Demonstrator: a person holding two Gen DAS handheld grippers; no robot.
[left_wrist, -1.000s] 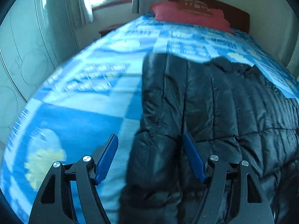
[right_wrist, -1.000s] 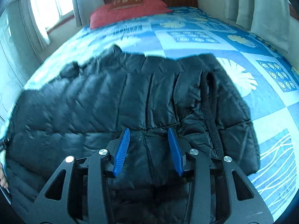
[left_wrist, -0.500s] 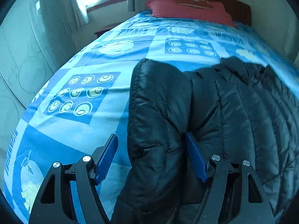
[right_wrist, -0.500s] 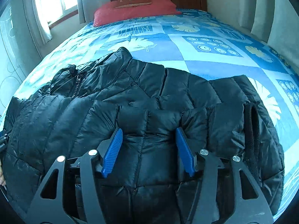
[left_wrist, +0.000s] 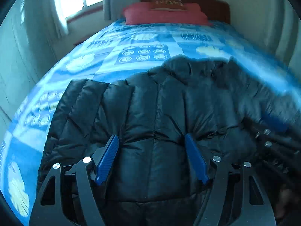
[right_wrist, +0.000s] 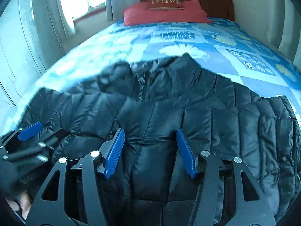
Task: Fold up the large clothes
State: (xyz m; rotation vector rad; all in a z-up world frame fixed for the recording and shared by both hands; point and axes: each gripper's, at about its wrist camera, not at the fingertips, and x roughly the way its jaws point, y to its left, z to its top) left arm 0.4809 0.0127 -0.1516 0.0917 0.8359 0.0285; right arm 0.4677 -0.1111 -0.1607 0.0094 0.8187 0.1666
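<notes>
A black quilted puffer jacket (left_wrist: 160, 113) lies spread on the blue patterned bedspread (left_wrist: 131, 56), collar toward the headboard; it also fills the right wrist view (right_wrist: 188, 113). My left gripper (left_wrist: 152, 141) is open, its blue fingers straddling a puffed ridge of the jacket near its lower edge. My right gripper (right_wrist: 149, 135) is open too, fingers either side of a ridge near the jacket's middle. The left gripper also shows at the left edge of the right wrist view (right_wrist: 30, 130). The right gripper appears blurred at the right of the left wrist view (left_wrist: 270, 137).
A red pillow (right_wrist: 165, 11) lies against the wooden headboard (right_wrist: 216, 3) at the far end. A window with curtains (left_wrist: 75, 1) is on the left wall. The bedspread (right_wrist: 244, 56) extends past the jacket on all sides.
Both grippers have swung toward the jacket's middle and now sit side by side facing the headboard. The jacket looks more gathered, with both sleeves lying folded in.
</notes>
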